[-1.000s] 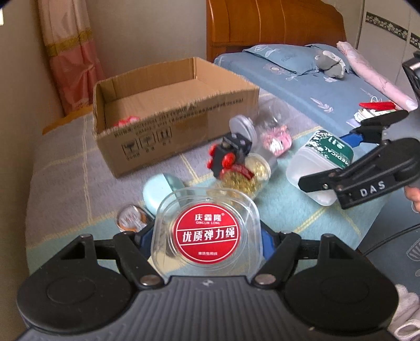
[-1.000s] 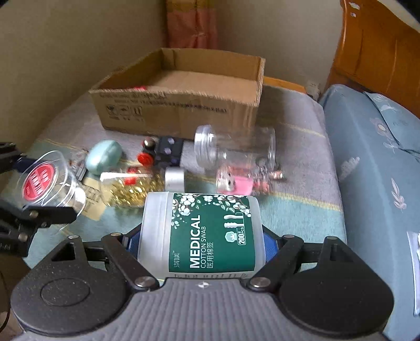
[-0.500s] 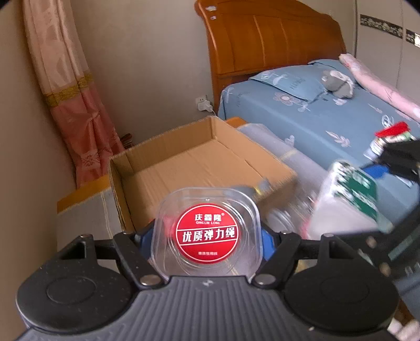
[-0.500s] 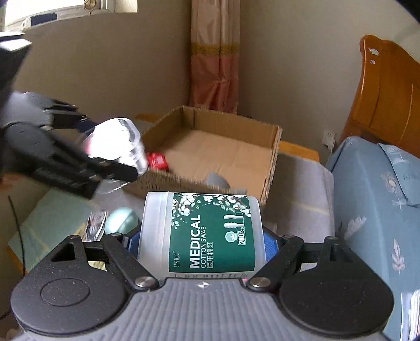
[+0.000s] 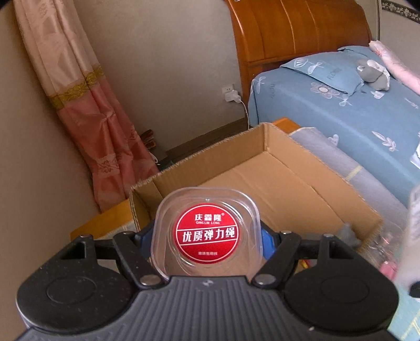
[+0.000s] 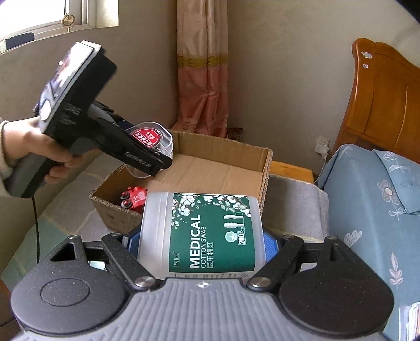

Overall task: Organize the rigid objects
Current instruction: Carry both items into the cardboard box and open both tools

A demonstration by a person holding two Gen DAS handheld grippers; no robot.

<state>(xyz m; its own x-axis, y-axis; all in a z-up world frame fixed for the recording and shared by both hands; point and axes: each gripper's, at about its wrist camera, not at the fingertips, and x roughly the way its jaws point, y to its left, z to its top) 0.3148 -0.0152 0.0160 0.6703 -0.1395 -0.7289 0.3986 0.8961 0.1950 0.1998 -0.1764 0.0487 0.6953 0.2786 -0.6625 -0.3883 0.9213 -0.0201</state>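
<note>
Beige walls [image 6: 275, 65] meet at a corner hung with a pink curtain [image 6: 203, 78]. A wooden headboard [image 5: 296, 28] backs a bed [image 5: 341, 112] with blue floral sheets. Daylight enters through a window [image 6: 39, 13].

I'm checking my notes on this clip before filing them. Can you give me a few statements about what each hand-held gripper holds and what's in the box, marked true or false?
1. The left hand-held gripper holds a clear plastic case with a round red label. True.
2. The right hand-held gripper is empty. False: it grips a cotton swab container with a green label.
3. The cardboard box is closed. False: its top is open and the brown bottom shows.
4. A red toy lies inside the box, in its near left corner as the right wrist view shows it. True.
5. The clear case already rests on the box bottom. False: it is held in the air above the box's left edge.
</note>
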